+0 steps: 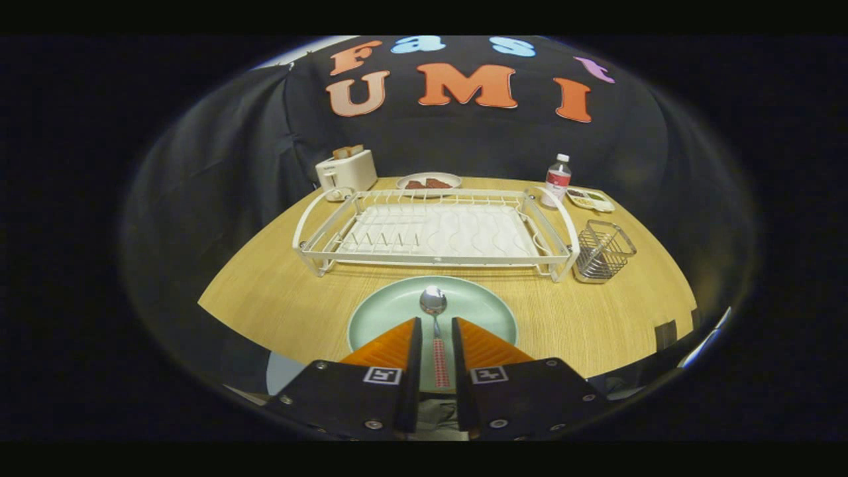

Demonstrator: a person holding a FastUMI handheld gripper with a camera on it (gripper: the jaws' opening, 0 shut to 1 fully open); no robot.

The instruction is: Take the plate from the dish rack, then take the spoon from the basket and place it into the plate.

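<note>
One claw (436, 324) was recorded low over the near edge of a round wooden counter (596, 318), its two fingers (391, 344) standing a narrow gap apart with the handle of a spoon (434, 311) running between them; whether the fingers pressed on the handle or merely flanked it could not be told. The spoon's bowl lay just ahead of the fingertips, resting on or just above a pale green plate (477, 305), which sat flat on the counter directly under and ahead of the claw. One white wire dish rack (434, 228) stood beyond the plate, across the middle of the counter, with no dishes in it. One small metal wire basket (603, 252) stood just beside the rack's right end, upright, nothing seen inside. Further items along the far edge of the counter: one white toaster (346, 171) with two slices of bread standing in its slots, behind the rack's left corner; one white plate of food (429, 181) behind the rack's middle; one plastic bottle (558, 180) with a red label, upright, behind the rack's right corner; one small tray (591, 199) with food in it, just beside the bottle and beyond the basket. Black cloth hung behind the counter.
</note>
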